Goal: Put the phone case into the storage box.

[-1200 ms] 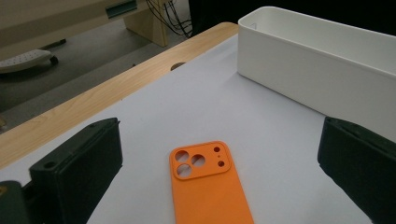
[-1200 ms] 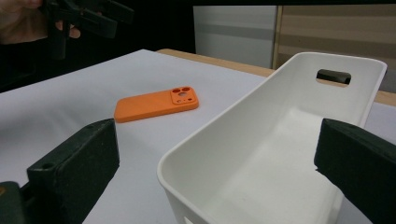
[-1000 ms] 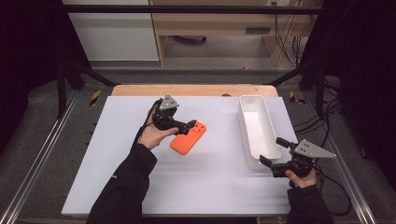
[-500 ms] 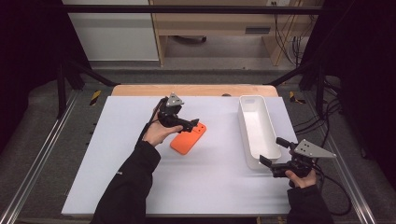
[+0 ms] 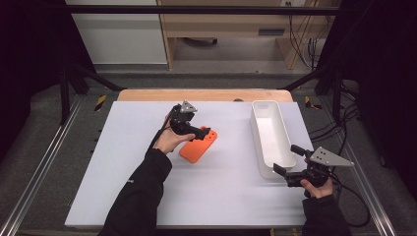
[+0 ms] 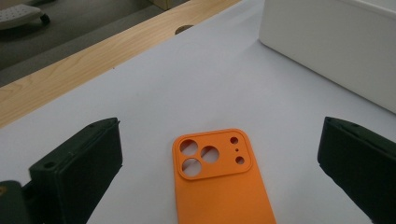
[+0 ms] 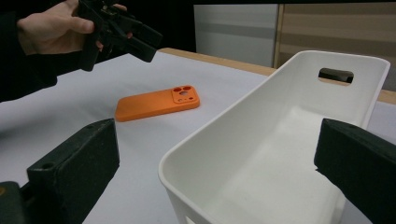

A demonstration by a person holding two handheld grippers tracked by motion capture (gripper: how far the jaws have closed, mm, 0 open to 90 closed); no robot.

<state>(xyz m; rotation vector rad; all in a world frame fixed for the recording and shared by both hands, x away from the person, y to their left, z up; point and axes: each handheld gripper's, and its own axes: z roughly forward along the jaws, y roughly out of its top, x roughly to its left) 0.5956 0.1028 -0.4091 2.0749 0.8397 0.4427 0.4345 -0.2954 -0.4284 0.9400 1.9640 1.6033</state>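
Jaws of the left gripper [image 5: 205, 132] are spread wide and held above the orange phone case [image 6: 217, 184] — nothing is clamped. The case lies flat on the white table [image 5: 123, 162], camera cutouts toward the far side, well left of the white bin [image 5: 270, 137]. The right gripper [image 5: 287, 160] is held open too — at the bin's near end.
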